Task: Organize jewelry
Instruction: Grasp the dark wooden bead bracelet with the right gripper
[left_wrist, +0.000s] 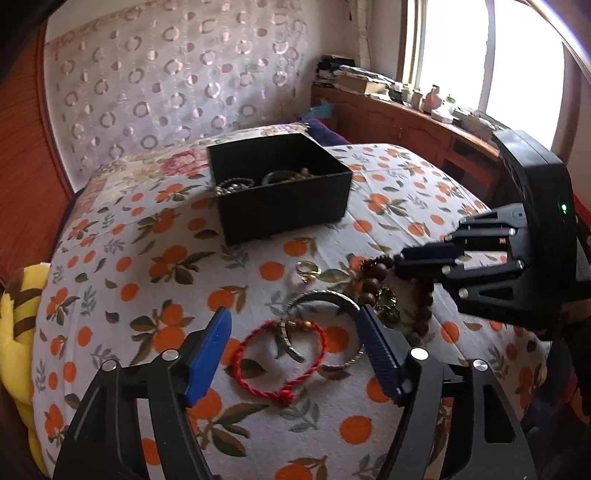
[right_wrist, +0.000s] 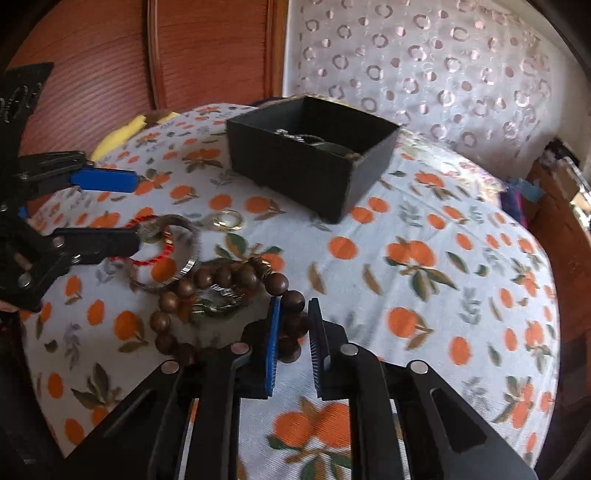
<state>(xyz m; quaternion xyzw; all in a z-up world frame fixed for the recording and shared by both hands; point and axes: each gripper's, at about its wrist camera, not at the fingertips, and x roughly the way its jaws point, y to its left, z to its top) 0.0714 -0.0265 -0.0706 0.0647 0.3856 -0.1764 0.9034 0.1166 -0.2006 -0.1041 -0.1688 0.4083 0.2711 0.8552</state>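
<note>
A black open box (left_wrist: 280, 206) (right_wrist: 295, 166) holding several pieces of jewelry stands on the orange-print bedsheet. Nearer lie a gold ring (left_wrist: 306, 267) (right_wrist: 227, 219), silver bangles (left_wrist: 332, 297) (right_wrist: 184, 271), a red cord bracelet (left_wrist: 258, 380) and a wooden bead bracelet (left_wrist: 369, 284) (right_wrist: 207, 277). My left gripper (left_wrist: 293, 321) (right_wrist: 137, 208) hovers open over the red cord and the bangles, nothing pressed between its pads. My right gripper (right_wrist: 294, 306) (left_wrist: 397, 260) has its jaws narrow around a stretch of the wooden beads, which fill the gap. The rest of that bracelet lies on the sheet.
A small ornate silver piece (left_wrist: 388, 308) (right_wrist: 221, 295) lies inside the bead loop. A yellow plush thing (left_wrist: 14, 332) sits at the bed's left edge. A wooden headboard rises behind, and a cluttered wooden cabinet (left_wrist: 406, 122) runs under the window at the right.
</note>
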